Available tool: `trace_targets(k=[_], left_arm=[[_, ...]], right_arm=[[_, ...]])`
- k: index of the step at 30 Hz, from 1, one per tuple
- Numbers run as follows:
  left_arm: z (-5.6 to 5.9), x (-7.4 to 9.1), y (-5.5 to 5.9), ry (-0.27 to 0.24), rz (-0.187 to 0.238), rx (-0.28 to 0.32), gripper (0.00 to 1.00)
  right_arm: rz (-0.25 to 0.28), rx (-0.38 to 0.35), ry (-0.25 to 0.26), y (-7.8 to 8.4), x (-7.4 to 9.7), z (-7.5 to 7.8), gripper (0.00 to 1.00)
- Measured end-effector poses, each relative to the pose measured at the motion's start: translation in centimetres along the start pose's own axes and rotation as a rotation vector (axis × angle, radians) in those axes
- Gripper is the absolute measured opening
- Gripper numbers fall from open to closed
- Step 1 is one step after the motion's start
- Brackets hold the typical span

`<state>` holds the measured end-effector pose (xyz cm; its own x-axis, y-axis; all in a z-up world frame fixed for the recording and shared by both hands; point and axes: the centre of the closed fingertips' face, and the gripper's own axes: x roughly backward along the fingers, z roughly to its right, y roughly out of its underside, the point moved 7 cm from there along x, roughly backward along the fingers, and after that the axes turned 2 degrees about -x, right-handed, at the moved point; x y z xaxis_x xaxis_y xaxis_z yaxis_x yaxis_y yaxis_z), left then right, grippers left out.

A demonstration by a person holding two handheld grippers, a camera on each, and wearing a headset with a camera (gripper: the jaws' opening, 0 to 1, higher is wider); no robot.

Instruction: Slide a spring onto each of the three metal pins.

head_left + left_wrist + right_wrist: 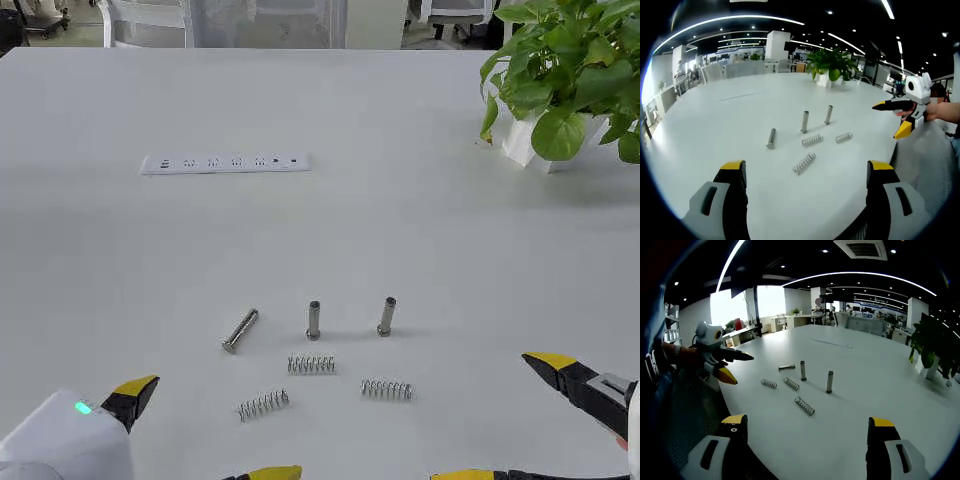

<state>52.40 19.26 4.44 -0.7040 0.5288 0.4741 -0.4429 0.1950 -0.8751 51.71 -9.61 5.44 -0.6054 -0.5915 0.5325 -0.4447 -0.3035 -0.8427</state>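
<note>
Hovering near the springs (311,365), left tool (205,432) and right tool (505,420) both gape wide, empty.

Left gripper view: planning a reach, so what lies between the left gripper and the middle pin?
In the left gripper view, two springs lie between the left gripper and that pin: a near spring and a farther spring.

approach: open table (90,270) on both flanks | centre: springs (311,365), pins (313,320) | far-left: power strip (225,163) | far-right: plant (570,60)
</note>
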Motion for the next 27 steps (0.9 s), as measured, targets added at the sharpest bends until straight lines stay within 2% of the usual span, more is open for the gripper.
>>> trace_targets(k=[9,12,19,24,25,27], left_arm=[[-1.5,-0.9,-1.6,0.013,-0.016,-0.074,0.99],[-1.9,-1.2,-2.0,0.028,-0.034,-0.092,0.99],[-3.1,-2.2,-3.1,0.077,-0.109,-0.163,0.99],[-4.2,-2.9,-4.3,0.097,-0.122,-0.18,0.99],[-4.3,-3.1,-4.5,0.101,-0.125,-0.186,0.99],[-4.7,-3.4,-5.0,0.113,-0.136,-0.186,0.88]], right_arm=[[0.001,-0.002,-0.007,0.0,0.0,-0.1,1.0],[0.008,-0.001,-0.004,-0.1,0.2,0.0,1.0],[0.006,-0.008,-0.012,-0.1,0.2,-0.1,1.0],[0.0,-0.008,-0.022,0.0,0.2,-0.3,1.0],[-0.002,-0.008,-0.023,0.0,0.2,-0.3,1.0],[-0.002,-0.01,-0.024,0.0,0.2,-0.3,1.0]])
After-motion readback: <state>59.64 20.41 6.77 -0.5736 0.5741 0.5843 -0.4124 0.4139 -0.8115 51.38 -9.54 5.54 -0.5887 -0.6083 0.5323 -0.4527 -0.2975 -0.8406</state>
